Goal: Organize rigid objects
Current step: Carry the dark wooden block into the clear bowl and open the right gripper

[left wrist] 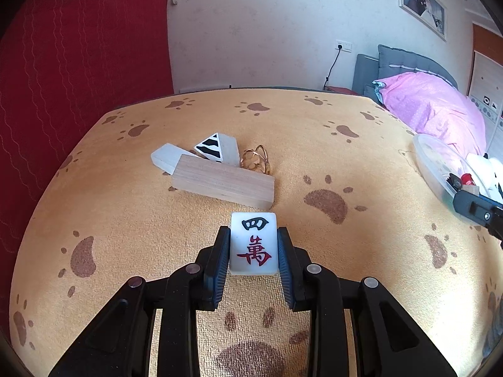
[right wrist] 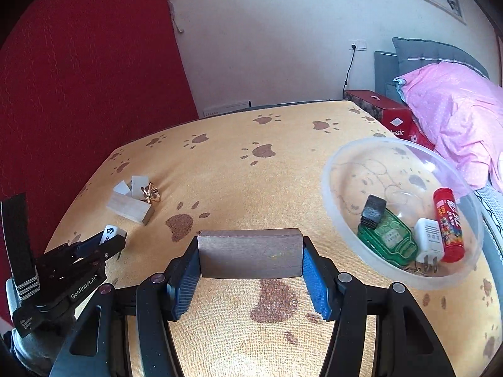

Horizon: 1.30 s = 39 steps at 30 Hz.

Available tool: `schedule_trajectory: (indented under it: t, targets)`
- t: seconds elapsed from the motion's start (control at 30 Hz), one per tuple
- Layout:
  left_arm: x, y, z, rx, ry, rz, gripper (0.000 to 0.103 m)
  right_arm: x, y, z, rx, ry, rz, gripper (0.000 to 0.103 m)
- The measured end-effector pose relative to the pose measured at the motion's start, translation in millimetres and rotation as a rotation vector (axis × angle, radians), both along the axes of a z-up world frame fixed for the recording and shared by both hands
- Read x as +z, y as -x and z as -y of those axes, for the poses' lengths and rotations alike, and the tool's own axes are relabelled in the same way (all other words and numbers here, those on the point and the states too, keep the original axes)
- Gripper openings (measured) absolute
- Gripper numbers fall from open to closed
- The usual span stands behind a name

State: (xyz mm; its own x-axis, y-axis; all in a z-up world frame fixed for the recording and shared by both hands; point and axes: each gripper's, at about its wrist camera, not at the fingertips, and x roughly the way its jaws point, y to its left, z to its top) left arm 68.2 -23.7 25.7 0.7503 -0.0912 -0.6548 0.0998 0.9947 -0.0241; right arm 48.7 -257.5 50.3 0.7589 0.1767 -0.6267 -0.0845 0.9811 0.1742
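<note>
My left gripper [left wrist: 253, 238] is shut on a white mahjong tile [left wrist: 254, 242] with black and red characters, held face up above the yellow paw-print cloth. Beyond it lie a long pale wooden block [left wrist: 223, 181], a second pale block [left wrist: 166, 157], a black-striped block [left wrist: 217, 148] and a gold ring puzzle [left wrist: 255, 157]. My right gripper [right wrist: 250, 253] is shut on a dark brown wooden block [right wrist: 250, 253], held crosswise. To its right stands a clear plastic bowl [right wrist: 345, 163]. The left gripper [right wrist: 108, 238] with its tile shows at the lower left of the right wrist view.
Inside the bowl lie a green bottle [right wrist: 389, 242], a black block [right wrist: 373, 211], a white charger [right wrist: 428, 240] and a red tube [right wrist: 448, 223]. A red curtain [left wrist: 78, 62] hangs left. A pink quilt [left wrist: 440, 106] and a red box [right wrist: 386, 113] lie beyond the table's right edge.
</note>
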Motion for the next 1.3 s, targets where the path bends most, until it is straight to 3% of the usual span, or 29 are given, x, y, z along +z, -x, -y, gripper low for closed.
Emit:
schedule_trajectory:
  t: [0.77,0.8,0.87,1.3]
  targets:
    - [-1.4,0.1,1.0,-0.006,0.0,-0.003,0.03,-5.2,-6.8,99.1,-0.346,-0.027,0.022,0.063]
    - [-1.5,0.3,1.2,-0.006,0.001,-0.003,0.03,-6.0,-8.4,100.9,-0.356,-0.03,0.022,0.065]
    - [-1.5,-0.2,0.8,-0.005,0.001,-0.004,0.03,-7.0,-10.2,105.7,-0.377,-0.053,0.026,0.08]
    - [-3.0,-0.4,0.7,-0.012,0.019,-0.012,0.03,-14.2,8.9,132.9,-0.5,-0.088,0.046,0.08]
